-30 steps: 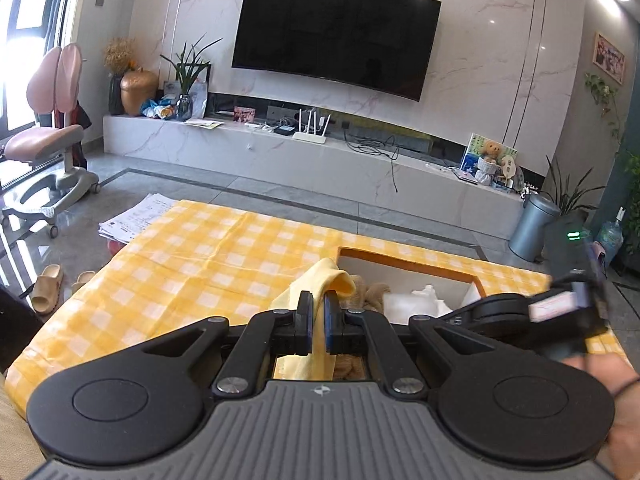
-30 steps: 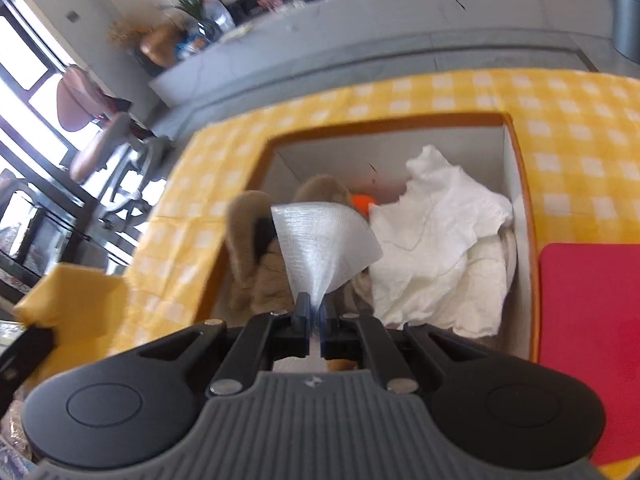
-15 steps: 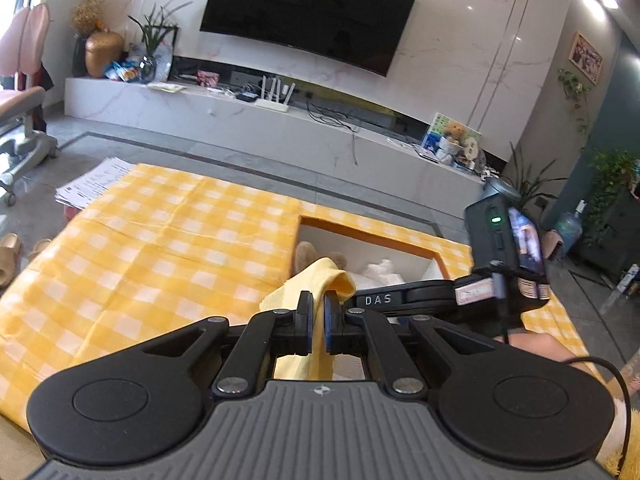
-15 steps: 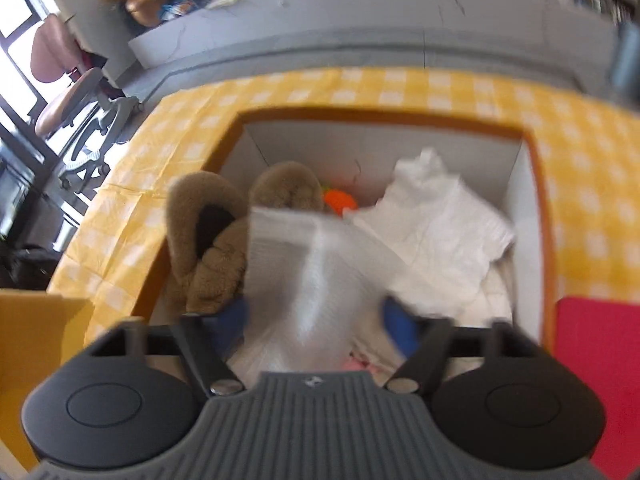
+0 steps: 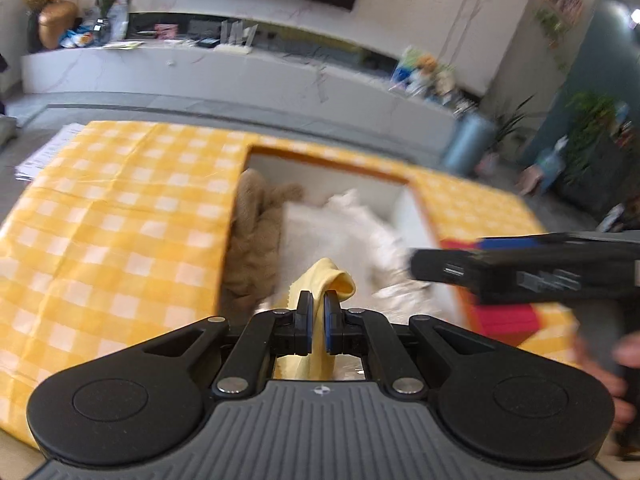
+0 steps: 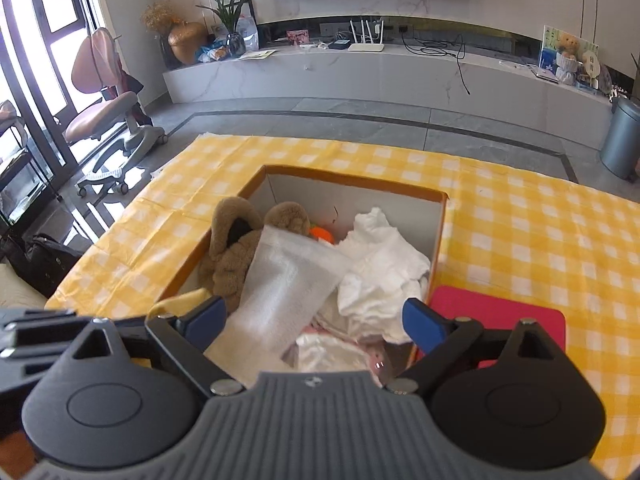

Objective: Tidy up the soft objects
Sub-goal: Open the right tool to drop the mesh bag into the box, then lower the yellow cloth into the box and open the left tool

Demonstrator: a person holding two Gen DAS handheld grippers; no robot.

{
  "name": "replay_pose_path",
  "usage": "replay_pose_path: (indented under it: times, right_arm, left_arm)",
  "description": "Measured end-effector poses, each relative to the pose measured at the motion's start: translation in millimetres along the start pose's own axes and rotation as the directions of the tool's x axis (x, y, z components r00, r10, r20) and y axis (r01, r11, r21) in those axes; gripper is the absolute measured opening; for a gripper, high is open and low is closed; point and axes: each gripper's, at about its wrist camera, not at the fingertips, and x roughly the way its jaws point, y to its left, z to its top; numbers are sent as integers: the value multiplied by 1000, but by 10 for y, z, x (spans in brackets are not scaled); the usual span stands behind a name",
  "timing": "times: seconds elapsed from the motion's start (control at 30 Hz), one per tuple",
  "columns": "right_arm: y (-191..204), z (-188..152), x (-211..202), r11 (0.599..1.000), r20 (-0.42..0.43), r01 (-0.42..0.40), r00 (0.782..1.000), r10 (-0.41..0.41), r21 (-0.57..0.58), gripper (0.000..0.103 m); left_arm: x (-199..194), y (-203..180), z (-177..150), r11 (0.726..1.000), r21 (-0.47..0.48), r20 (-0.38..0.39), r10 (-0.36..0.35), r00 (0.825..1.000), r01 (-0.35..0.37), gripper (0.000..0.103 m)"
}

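A: What is the left gripper (image 5: 318, 322) doing?

B: It is clenched on a soft pale-yellow cloth (image 5: 320, 285). The cloth runs up between the two blue pads, and its top edge flops over to the right in a rounded fold above the fingertips. It hangs just in front of the near edge of the box.

A: And the right gripper (image 6: 316, 320)?

B: Released. Its jaws have just been opening and now stand wide, with nothing pressed between them. Below the gap lies a white textured foam pouch (image 6: 286, 284), flat and rectangular, slanted across the contents of the box.

A: What box is that?

B: A white open-topped box with an orange rim (image 6: 352, 178), set into the bench under a yellow-and-white checked cloth (image 6: 520, 232). The pouch leans on a brown plush toy (image 6: 236, 248) at the left side of the box. A crumpled white cloth (image 6: 384, 264) fills the right side, and a small orange thing (image 6: 322, 233) shows between them at the back.

A: Anything beside the box?

B: A flat red mat (image 6: 496, 320) lies on the checked cloth, touching the box's right wall. In the left wrist view the scene is blurred, and the right gripper's black body crosses the lower right with a hand (image 5: 624, 364) behind it.
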Motion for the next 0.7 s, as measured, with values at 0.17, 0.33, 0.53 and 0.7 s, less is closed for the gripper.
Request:
replay_pose_path:
  times: [0.17, 0.33, 0.53, 0.7]
  right_arm:
    - [7, -172, 83, 998, -16, 16, 1000, -17, -62, 93]
    - [-64, -274, 205, 999, -42, 8, 999, -10, -31, 93]
    - [-145, -312, 212, 1000, -45, 12, 999, -13, -6, 93]
    - [-162, -323, 123, 1000, -33, 22, 999, -22, -2, 93]
  left_arm:
    - [184, -70, -55, 969, 53, 16, 240, 971, -240, 6]
    - [287, -132, -94, 971, 77, -11, 228, 974, -226, 6]
    - [318, -261, -125, 942, 142, 9, 305, 952, -303, 10]
    - [292, -289, -112, 909, 160, 49, 382, 923, -385, 21]
